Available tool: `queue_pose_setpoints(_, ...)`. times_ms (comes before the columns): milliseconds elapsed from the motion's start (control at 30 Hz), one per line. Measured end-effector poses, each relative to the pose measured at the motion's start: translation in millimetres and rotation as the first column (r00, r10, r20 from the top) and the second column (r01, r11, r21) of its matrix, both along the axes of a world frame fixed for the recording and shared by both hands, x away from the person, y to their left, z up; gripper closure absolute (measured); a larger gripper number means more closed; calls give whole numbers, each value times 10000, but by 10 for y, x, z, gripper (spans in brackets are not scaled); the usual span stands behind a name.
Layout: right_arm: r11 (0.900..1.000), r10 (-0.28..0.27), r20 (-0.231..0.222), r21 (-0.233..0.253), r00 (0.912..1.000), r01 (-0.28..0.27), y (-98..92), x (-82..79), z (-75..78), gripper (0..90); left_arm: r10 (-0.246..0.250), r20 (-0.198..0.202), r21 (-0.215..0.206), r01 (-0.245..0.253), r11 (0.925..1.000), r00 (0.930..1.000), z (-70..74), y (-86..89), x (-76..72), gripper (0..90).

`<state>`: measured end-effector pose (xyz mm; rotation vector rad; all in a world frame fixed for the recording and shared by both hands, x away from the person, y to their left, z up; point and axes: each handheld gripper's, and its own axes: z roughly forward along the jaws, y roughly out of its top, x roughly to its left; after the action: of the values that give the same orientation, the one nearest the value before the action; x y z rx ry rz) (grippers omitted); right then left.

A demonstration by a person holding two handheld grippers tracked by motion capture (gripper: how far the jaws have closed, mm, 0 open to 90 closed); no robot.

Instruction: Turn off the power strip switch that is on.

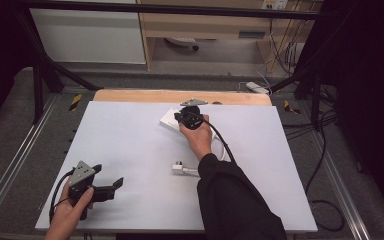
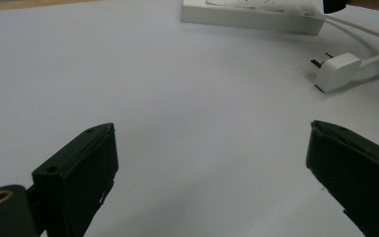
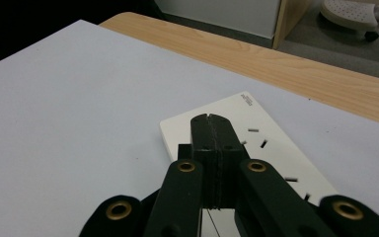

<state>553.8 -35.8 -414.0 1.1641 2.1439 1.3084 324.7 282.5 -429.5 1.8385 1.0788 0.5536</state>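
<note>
Two grippers: left gripper (image 2: 212,163) wide open w/ nothing held, right gripper (image 3: 211,133) closed over power strip (image 3: 271,153).

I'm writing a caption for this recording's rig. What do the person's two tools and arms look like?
Both tools are black, with two blocky black jaws on arms set with brass-coloured rings. The left tool and right tool each carry a grey three-cornered plate on top and trail a black cable. The right arm wears a long black sleeve; the left forearm is bare.
</note>
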Motion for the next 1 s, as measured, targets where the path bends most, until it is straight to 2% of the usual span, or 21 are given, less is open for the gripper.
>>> queue_pose_setpoints(400,10000,-53,-129,-64,9999,52,21,28,-63,900,-82,-8,115,82,9999,10000,-6,-10,1,57)
queue_pose_setpoints(767,9999,24,-215,-97,9998,-26,114,24,-145,900,-131,4,164,131,9998,9999,-6,-14,2,57)
queue_pose_setpoints(1000,10000,22,-166,-86,9999,-23,132,12,-142,900,-130,31,160,129,9998,9999,-2,-17,-2,57)
